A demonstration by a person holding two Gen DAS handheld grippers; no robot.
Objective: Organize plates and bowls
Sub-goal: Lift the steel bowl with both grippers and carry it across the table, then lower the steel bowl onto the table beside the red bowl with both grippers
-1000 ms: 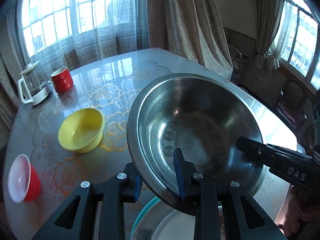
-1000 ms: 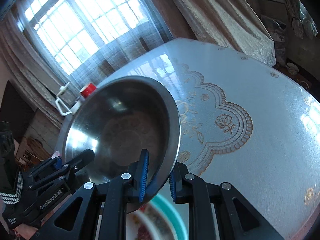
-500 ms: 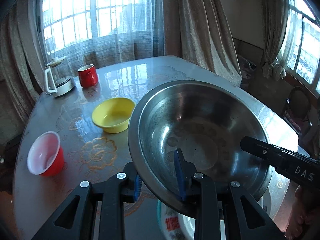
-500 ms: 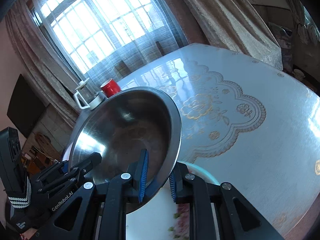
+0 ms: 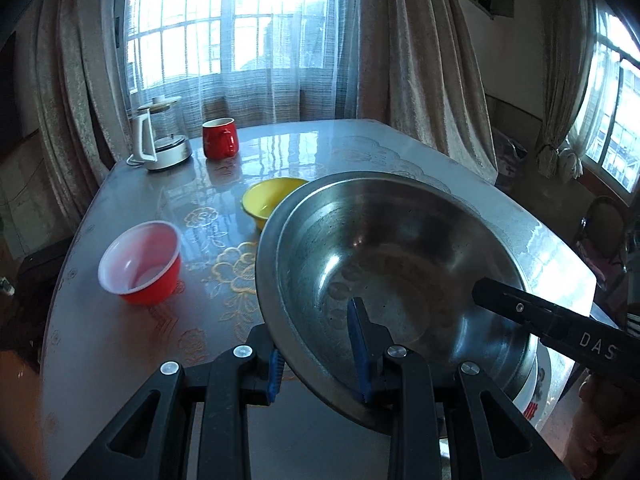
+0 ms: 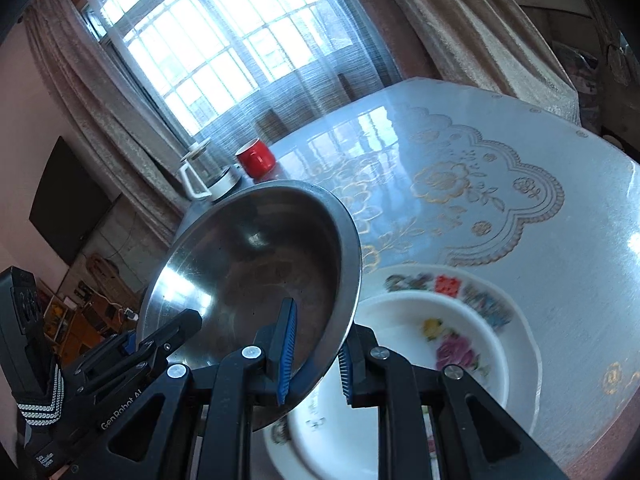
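Steel bowl held off the desk, both tongs clamped on its rim: left tongs, right tongs. Over the last second it shifted sideways, clearing the floral plate beneath. Yellow bowl and red bowl now nearer, so probably a nesting target next.

A dining room in a home

A big round table with a glossy cover, printed with gold flowers, stands before a tall barred window with a sheer curtain and heavy beige drapes. At the far left of the table are a glass kettle and a red mug. A dark screen hangs on the left wall.
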